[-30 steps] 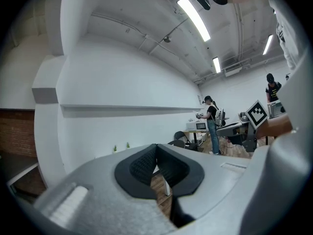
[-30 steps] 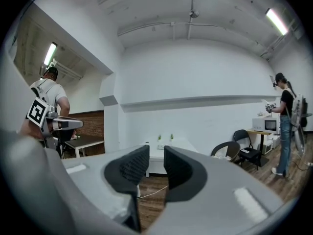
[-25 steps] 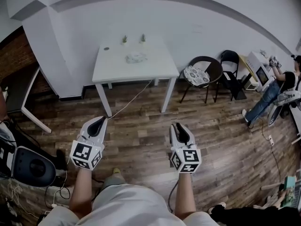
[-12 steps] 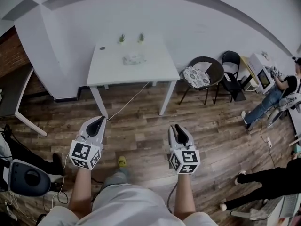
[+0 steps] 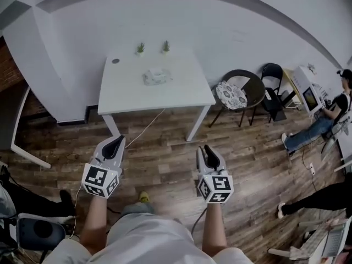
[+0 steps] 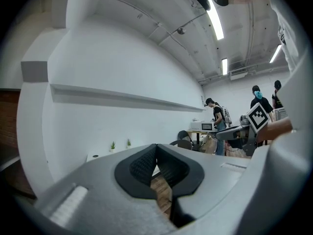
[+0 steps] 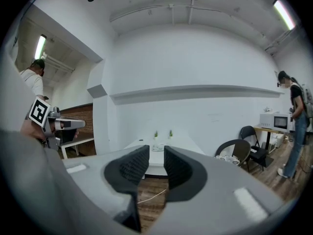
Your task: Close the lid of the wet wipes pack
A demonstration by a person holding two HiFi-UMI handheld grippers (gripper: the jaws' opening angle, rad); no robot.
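The wet wipes pack [image 5: 156,76] lies on the white table [image 5: 132,89] against the far wall; from here I cannot tell how its lid stands. Both grippers hang over the wooden floor, well short of the table. My left gripper [image 5: 115,143] points at the table's left leg, its pads [image 6: 146,161] meeting at the tip, with nothing held. My right gripper [image 5: 209,150] is open with an empty gap between its pads [image 7: 177,166]. In the right gripper view the pack [image 7: 157,147] shows small, straight ahead between the jaws.
Two small potted plants [image 5: 141,48] [image 5: 165,47] and a dark round object [image 5: 115,61] stand at the table's back. A cable [image 5: 147,126] trails from under the table. Chairs [image 5: 237,89] [image 5: 269,76] and a seated person [image 5: 329,114] are right; another table [image 5: 21,126] is left.
The table and pack have drawn nearer and slid down in the head view as I walk toward them. Both grippers keep their pose. A person's legs came in at the right.
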